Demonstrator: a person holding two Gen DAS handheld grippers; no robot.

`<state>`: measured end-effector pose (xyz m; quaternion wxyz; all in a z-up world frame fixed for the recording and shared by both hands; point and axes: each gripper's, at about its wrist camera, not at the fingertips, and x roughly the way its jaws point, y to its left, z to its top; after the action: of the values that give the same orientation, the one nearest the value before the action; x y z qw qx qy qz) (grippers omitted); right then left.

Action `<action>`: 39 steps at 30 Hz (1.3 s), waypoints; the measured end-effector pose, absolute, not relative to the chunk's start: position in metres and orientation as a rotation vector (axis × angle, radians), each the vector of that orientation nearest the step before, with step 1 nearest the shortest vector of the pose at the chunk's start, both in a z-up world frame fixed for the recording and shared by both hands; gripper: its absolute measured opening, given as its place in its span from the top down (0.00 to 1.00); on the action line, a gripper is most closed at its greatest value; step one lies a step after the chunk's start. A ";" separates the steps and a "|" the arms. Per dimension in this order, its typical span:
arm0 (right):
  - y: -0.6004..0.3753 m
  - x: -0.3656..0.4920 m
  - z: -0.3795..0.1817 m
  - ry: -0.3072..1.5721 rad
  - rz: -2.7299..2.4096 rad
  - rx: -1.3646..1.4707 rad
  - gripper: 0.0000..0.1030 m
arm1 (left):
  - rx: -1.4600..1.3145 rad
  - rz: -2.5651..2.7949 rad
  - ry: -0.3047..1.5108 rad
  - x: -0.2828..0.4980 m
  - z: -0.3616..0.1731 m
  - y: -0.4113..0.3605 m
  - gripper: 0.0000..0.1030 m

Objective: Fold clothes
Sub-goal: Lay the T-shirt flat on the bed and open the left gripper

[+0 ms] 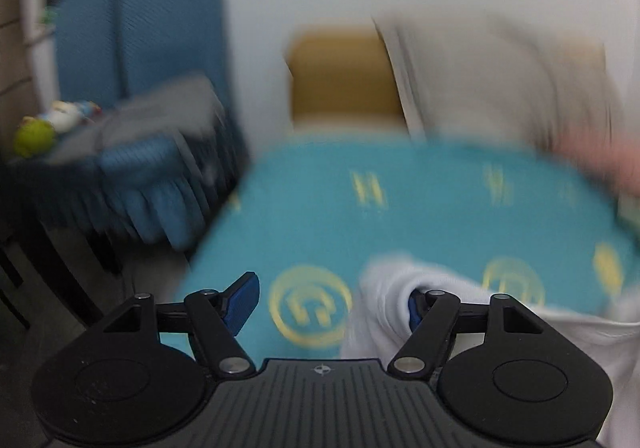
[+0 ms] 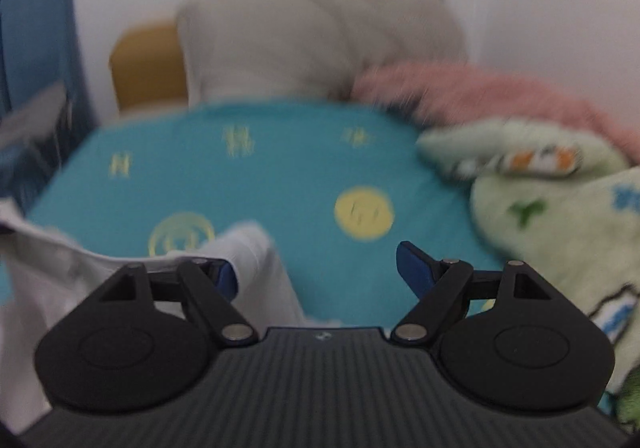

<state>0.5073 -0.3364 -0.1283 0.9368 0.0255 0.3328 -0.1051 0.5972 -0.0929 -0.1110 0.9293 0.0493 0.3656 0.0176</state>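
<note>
Left gripper (image 1: 332, 300), right gripper (image 2: 316, 268): both spread wide. Soft white garment (image 1: 384, 308) draped over one blue fingertip each. Teal patterned sheet (image 2: 280, 175); fuzzy pink blanket (image 2: 480, 91).

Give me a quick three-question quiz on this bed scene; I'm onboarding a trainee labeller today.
1. True or false: both claws stand wide open, left claw and right claw.
2. Which colour is the bed sheet? A red, B teal, C black.
3. Fill in: the white garment drapes over one blue ____ of each claw.

Key: 1 true; 2 B; 3 finger.
</note>
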 end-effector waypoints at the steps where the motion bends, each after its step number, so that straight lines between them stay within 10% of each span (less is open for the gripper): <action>1: -0.336 0.515 -0.136 0.727 -0.188 0.045 0.22 | 0.146 0.020 0.789 0.604 -0.121 -0.097 0.27; 12: -0.322 0.485 -0.084 0.644 0.012 0.240 0.21 | 0.044 -0.180 0.818 0.545 -0.095 -0.077 0.05; 30: -0.291 0.111 0.015 0.403 -0.025 0.323 0.21 | -0.184 -0.080 0.594 0.201 -0.019 0.019 0.10; 39: -0.293 0.060 0.006 0.465 -0.038 0.375 0.21 | -0.317 0.008 0.679 0.162 -0.034 0.072 0.14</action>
<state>0.0602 -0.2932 0.0057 0.9555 0.1849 0.2291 -0.0186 0.1616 0.0717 -0.0335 0.9306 -0.1549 0.3316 0.0041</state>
